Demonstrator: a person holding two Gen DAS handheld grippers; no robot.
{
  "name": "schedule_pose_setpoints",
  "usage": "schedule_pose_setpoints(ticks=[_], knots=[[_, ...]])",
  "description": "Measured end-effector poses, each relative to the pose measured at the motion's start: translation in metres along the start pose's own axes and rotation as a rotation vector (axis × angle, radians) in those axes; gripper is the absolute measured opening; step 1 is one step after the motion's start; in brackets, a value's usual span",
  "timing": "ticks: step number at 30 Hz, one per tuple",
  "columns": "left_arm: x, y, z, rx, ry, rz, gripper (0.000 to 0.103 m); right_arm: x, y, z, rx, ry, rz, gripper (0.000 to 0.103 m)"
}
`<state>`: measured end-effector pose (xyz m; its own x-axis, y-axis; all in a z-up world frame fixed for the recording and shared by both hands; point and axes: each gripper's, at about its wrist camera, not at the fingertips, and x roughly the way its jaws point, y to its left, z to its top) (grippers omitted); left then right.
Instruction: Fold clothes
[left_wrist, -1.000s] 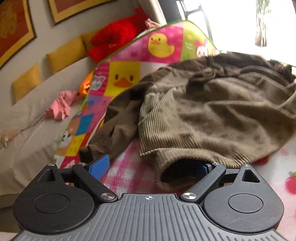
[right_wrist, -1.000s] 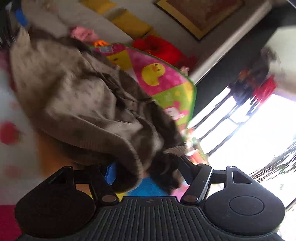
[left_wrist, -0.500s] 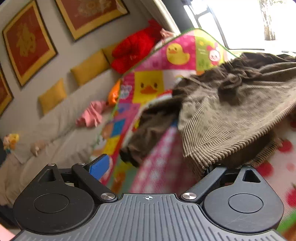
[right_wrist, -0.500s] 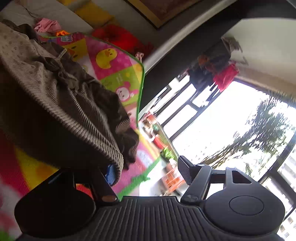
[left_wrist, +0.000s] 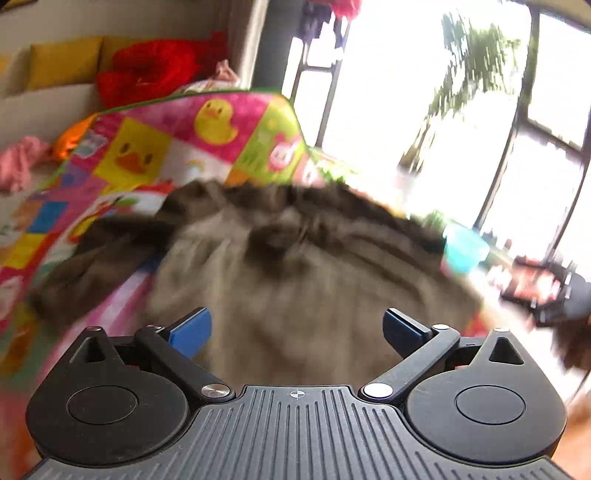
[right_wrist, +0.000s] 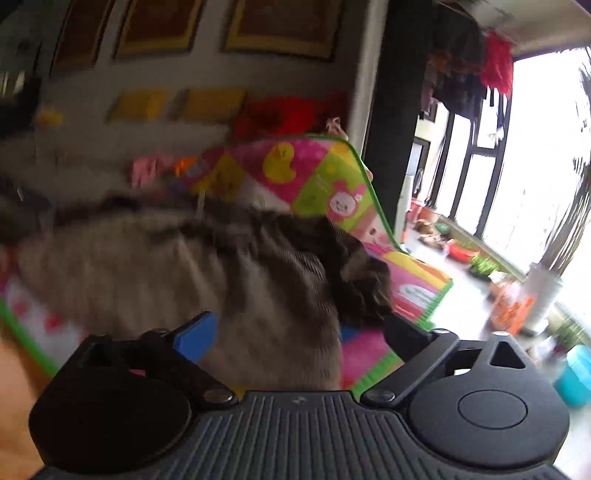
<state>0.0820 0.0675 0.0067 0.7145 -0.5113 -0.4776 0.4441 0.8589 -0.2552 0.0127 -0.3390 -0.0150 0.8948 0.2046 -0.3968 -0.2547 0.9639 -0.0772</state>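
Now both jaws opening wide: left gripper and right gripper hold nothing; brown garment blurred at 12 o'clock

My left gripper fills the bottom of the view, black and ribbed, its two blue-tipped fingers spread wide and opening, pressing on nothing. Just beyond them a brown ribbed garment lies in a blurred heap on a bright play mat printed with yellow ducks and coloured squares. The cloth shows between the fingers but does not touch their pads. A darker sleeve trails off to the left across the mat. Behind the mat are a red plush toy, a yellow cushion and a pink cloth at the far left. Tall windows glare white on the right, with a teal tub below them.
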Motion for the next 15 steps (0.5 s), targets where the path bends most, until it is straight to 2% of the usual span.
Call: schedule_pose_setpoints(ticks=[3,6,9,10,12,15], knots=[[0.053,-0.006,0.027,-0.026,-0.052,0.000,0.103,0.044,-0.013,0.032,0.143,0.008,0.070,0.103],[0.114,-0.004,0.038,-0.027,-0.082,0.079,0.103,0.109,-0.011,0.055,0.219,0.043,0.158,0.103],[0.162,0.009,0.037,-0.060,-0.055,0.168,0.103,0.176,-0.006,0.062,0.239,0.067,0.185,0.103],[0.173,0.015,0.036,-0.091,-0.027,0.188,0.103,0.196,-0.003,0.061,0.251,0.078,0.187,0.103],[0.182,0.031,0.031,-0.161,0.029,0.169,0.103,0.228,0.001,0.056,0.273,0.082,0.192,0.103],[0.178,0.041,0.028,-0.201,0.033,0.132,0.103,0.246,0.000,0.049,0.304,0.091,0.183,0.103]])
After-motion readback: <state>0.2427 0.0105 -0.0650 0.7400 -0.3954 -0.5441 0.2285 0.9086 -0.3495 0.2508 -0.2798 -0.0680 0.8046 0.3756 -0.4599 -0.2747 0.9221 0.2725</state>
